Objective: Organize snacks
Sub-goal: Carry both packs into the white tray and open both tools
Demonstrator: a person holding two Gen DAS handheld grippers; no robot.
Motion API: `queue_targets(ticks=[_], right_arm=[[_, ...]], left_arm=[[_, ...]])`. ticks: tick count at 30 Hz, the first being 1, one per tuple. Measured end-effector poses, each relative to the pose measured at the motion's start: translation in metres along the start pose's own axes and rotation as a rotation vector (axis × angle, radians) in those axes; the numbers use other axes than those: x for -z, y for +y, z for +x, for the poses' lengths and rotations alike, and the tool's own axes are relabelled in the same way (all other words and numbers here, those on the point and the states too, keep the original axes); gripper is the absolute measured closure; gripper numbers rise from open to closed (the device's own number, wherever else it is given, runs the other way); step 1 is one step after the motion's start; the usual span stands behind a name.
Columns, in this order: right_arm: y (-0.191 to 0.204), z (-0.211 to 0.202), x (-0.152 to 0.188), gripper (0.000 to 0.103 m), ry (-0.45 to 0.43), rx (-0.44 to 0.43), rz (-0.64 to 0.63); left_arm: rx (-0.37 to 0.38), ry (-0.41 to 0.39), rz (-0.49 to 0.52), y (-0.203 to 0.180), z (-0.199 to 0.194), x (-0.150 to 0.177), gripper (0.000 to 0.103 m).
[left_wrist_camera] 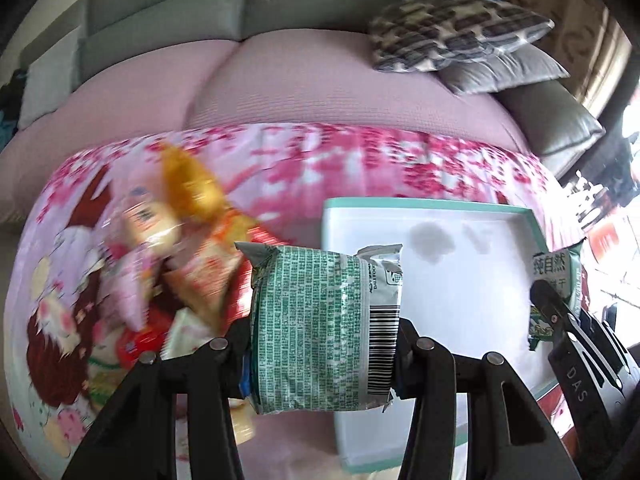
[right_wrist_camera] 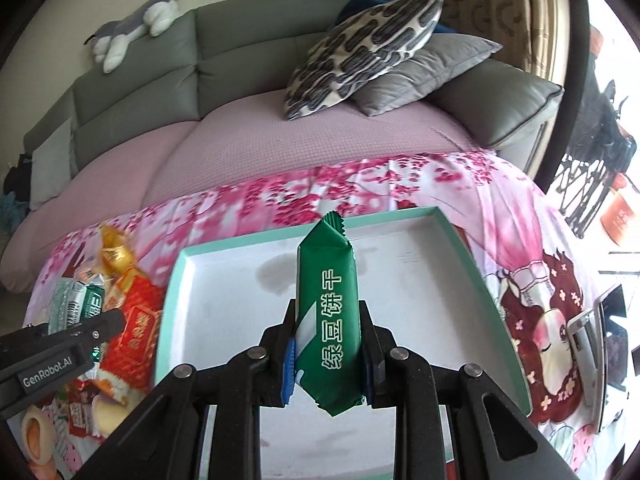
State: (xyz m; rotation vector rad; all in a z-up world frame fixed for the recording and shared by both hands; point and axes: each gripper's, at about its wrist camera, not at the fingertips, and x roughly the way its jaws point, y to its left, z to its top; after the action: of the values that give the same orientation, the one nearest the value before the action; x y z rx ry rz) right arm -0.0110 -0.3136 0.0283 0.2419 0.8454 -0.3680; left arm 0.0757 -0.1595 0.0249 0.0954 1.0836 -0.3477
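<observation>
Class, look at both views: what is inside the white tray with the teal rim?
The tray shows only a grey stain. The held green packets cover part of its floor.

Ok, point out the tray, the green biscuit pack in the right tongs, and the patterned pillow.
tray point(right_wrist_camera: 404, 280), right wrist view, bare white floor of the tray.
green pack point(right_wrist_camera: 330, 320), right wrist view, middle of the printed face.
patterned pillow point(right_wrist_camera: 360, 52), right wrist view, centre of the cover.
</observation>
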Motion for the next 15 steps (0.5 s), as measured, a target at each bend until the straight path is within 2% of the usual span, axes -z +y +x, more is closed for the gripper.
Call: queue_targets(ticks=[8,15], right_arm=[[-0.033,0.021,-0.012,0.077,0.0,0.033,0.037],[-0.04,0.041,-0.016,0.077,0.02,0.068,0.028]], left_arm=[[0.011,0.04,0.059,-0.047,0.031,-0.022,0.052],[0.008,0.063,0.057,-0.059,0.055,-0.032,0.052]])
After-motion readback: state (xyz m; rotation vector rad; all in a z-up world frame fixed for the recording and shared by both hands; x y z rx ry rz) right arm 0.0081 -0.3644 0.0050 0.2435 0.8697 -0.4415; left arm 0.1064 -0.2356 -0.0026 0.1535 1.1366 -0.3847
